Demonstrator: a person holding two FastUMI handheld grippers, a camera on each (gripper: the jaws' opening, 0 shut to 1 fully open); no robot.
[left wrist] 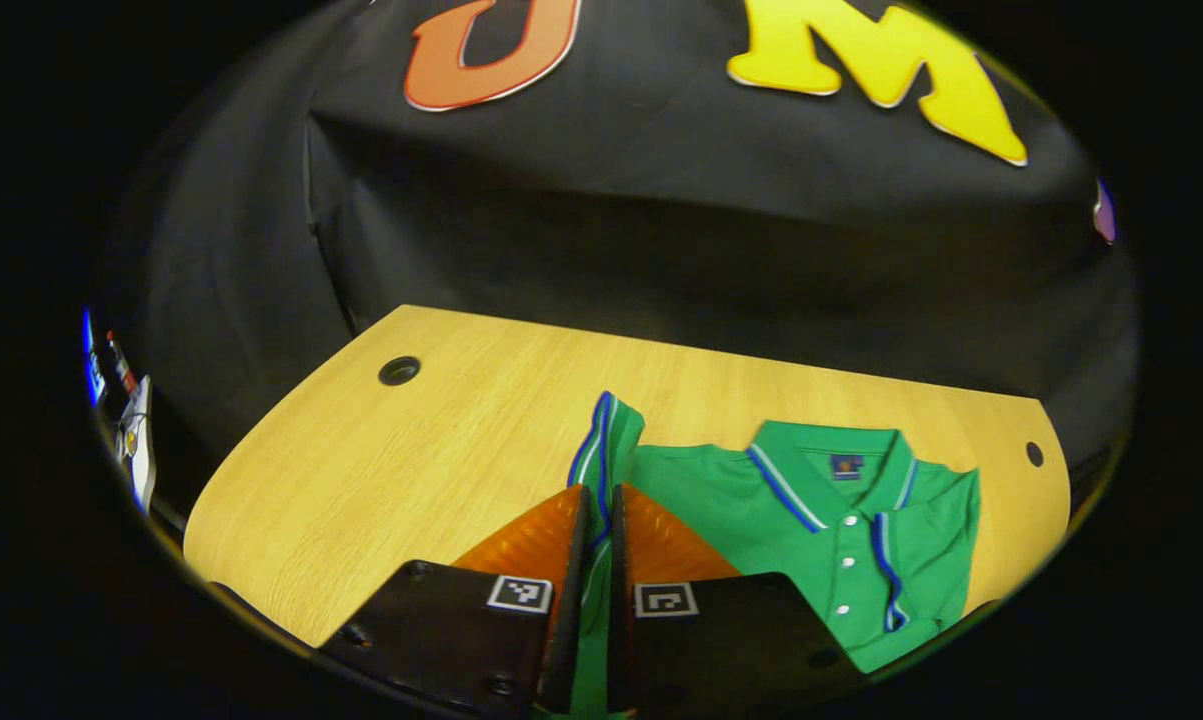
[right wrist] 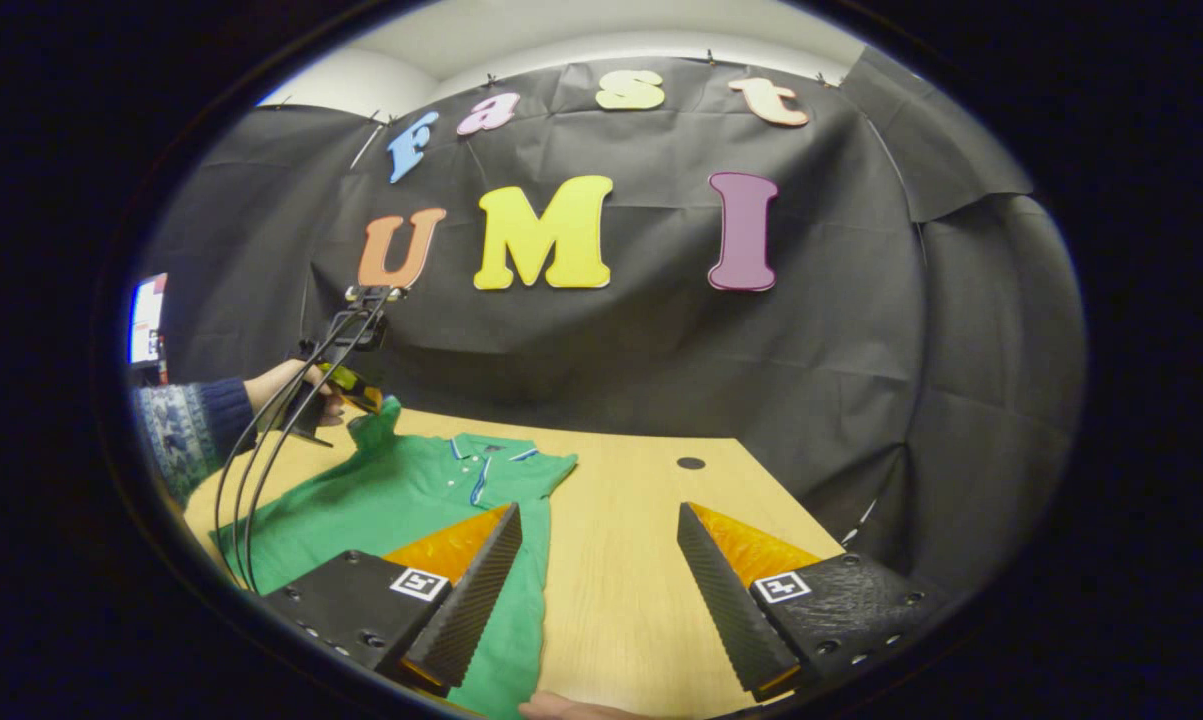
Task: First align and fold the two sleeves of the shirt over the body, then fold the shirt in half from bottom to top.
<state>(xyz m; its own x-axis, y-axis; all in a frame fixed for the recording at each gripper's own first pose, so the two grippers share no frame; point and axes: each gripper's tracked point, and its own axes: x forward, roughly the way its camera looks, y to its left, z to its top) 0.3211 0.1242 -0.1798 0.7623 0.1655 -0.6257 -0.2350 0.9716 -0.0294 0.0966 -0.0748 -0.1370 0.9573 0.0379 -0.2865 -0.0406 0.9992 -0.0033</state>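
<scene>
Two grippers at the green shirt (right wrist: 401,495), which lies flat on the wooden table (right wrist: 621,570). Left gripper (left wrist: 599,520) clamped on the raised sleeve (left wrist: 601,455) beside the collar (left wrist: 831,475). Right gripper (right wrist: 599,560) spread wide, empty, over the shirt's edge. Beyond the shirt, a hand (right wrist: 286,395) grips the left tool, forearm level.

table (left wrist: 361,470): light wood, two round holes | screen (right wrist: 147,318): lit, at far left edge
</scene>
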